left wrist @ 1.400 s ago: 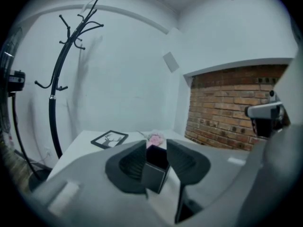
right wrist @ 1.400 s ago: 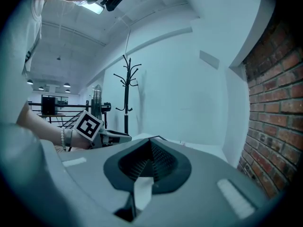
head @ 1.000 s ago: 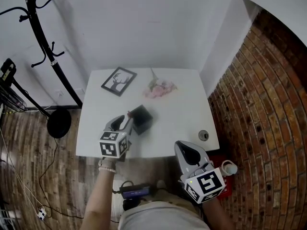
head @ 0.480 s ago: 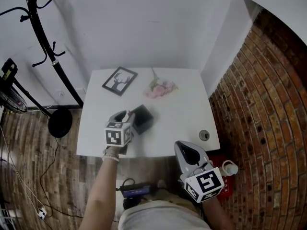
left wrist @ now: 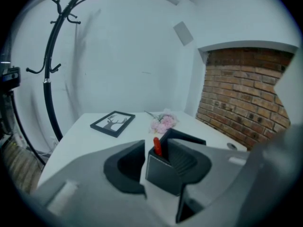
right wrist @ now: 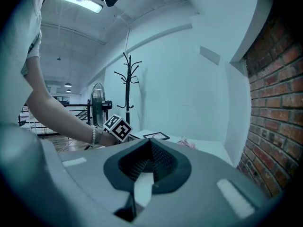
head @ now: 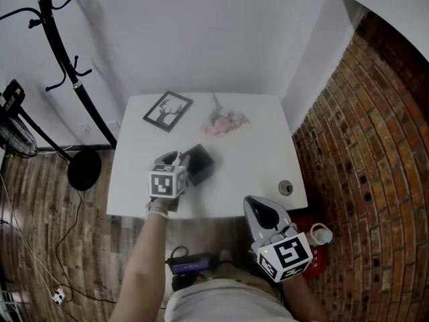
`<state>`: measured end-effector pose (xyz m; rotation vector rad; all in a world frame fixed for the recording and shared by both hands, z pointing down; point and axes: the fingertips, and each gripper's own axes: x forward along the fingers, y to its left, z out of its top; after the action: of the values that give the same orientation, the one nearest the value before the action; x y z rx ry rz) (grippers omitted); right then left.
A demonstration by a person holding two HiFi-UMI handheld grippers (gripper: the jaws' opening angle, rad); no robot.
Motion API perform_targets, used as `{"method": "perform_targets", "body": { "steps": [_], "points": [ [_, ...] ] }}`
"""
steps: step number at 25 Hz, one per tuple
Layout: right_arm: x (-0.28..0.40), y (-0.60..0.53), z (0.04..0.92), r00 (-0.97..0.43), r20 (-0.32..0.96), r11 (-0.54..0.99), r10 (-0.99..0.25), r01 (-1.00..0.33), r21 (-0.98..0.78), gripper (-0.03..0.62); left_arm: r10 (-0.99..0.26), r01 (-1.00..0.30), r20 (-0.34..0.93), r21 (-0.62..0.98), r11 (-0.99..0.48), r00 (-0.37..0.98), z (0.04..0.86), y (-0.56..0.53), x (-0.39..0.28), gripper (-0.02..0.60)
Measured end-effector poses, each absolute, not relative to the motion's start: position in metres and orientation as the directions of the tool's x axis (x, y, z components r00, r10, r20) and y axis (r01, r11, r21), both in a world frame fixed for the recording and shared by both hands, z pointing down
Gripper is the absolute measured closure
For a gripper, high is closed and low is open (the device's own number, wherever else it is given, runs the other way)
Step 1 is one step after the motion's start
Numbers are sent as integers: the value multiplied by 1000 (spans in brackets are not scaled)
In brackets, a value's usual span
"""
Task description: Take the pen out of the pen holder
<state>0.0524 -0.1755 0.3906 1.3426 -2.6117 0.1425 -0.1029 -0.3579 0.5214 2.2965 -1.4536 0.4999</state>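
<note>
A black square pen holder (head: 200, 163) stands near the middle of the white table (head: 255, 153). In the left gripper view a red pen (left wrist: 156, 146) sticks up from the holder's (left wrist: 165, 171) near corner. My left gripper (head: 177, 159) is open right at the holder's left side, and in its own view the holder's corner and the pen sit between its jaws (left wrist: 158, 150); I cannot tell if they touch. My right gripper (head: 261, 210) hangs off the table's front edge, shut and empty (right wrist: 150, 143).
A black picture frame (head: 167, 111) and pink flowers (head: 224, 121) lie at the table's far side. A small round object (head: 285, 188) sits near the right front corner. A coat stand (head: 67, 66) rises on the left and a brick wall (head: 362, 146) on the right.
My left gripper has moved forward over the table to the holder's side, and its marker cube has turned to face up. The right gripper has stayed put.
</note>
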Motion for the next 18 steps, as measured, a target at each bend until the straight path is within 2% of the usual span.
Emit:
{"method": "perform_targets", "body": {
  "steps": [8, 18],
  "points": [
    [52, -178, 388, -561, 219, 576, -799, -818, 5, 592, -769, -909, 498, 112, -401, 401, 523, -359, -103, 445],
    [52, -178, 389, -563, 213, 578, -798, -816, 8, 592, -768, -906, 495, 109, -410, 407, 521, -357, -105, 506]
  ]
}}
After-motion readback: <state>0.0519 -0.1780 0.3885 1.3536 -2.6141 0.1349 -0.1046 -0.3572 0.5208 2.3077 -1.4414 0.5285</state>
